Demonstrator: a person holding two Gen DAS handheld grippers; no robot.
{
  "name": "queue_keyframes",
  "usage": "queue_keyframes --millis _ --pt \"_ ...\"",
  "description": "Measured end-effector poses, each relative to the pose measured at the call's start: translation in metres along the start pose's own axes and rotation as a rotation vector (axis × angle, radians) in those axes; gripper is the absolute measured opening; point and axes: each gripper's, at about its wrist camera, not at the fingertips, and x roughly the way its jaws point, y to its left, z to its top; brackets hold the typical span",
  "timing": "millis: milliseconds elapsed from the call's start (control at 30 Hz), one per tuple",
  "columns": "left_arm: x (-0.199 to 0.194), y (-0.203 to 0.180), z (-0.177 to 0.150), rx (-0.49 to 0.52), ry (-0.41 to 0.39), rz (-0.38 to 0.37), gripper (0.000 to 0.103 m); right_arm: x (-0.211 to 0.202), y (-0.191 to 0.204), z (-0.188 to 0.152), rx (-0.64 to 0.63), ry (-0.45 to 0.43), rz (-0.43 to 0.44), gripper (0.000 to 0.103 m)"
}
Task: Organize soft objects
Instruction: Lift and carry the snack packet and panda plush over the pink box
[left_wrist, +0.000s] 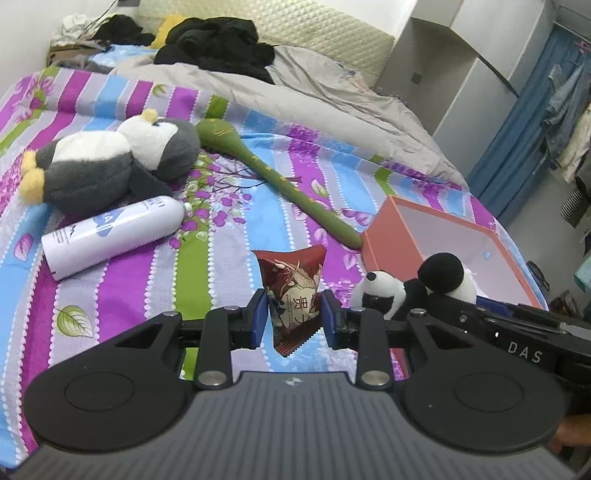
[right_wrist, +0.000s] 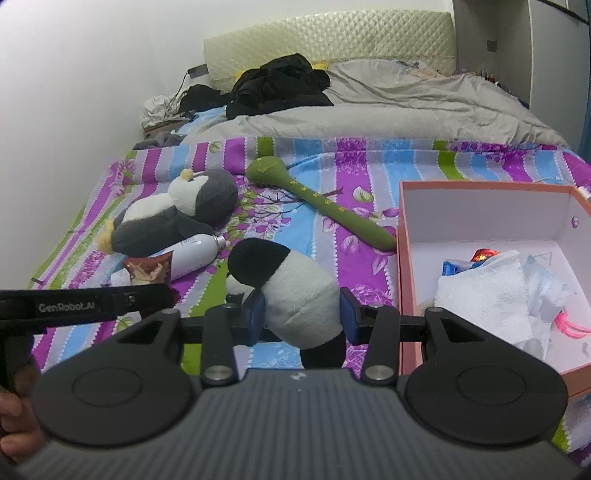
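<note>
Left wrist view: left gripper (left_wrist: 291, 317) clamps a red printed pouch (left_wrist: 293, 295) above the striped bedsheet (left_wrist: 122, 284); the neighbouring tool reads "DAS"; pink box (left_wrist: 388, 229) lies to the right, past open sheet.

Right wrist view: right gripper (right_wrist: 302, 317) grips a panda plush (right_wrist: 295, 291) just left of the box rim; the other tool reads "GenRobot.AI"; penguin plush (right_wrist: 177, 210), white bottle (right_wrist: 195, 254) and green mallet (right_wrist: 321, 203) lie beyond.
</note>
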Motion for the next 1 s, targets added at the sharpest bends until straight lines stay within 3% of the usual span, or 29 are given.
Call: queue_keyframes --millis 500,1000 --pt "-0.027 -0.040 0.019 0.077 -0.024 -0.021 0.036 -0.043 -0.024 0.003 0.033 -0.037 -0.044 0.045" --pt "-0.017 -0.125 0.006 0.175 0.036 -0.185 0.036 -0.103 -0.084 -0.019 0.154 -0.069 -0.169 0.045"
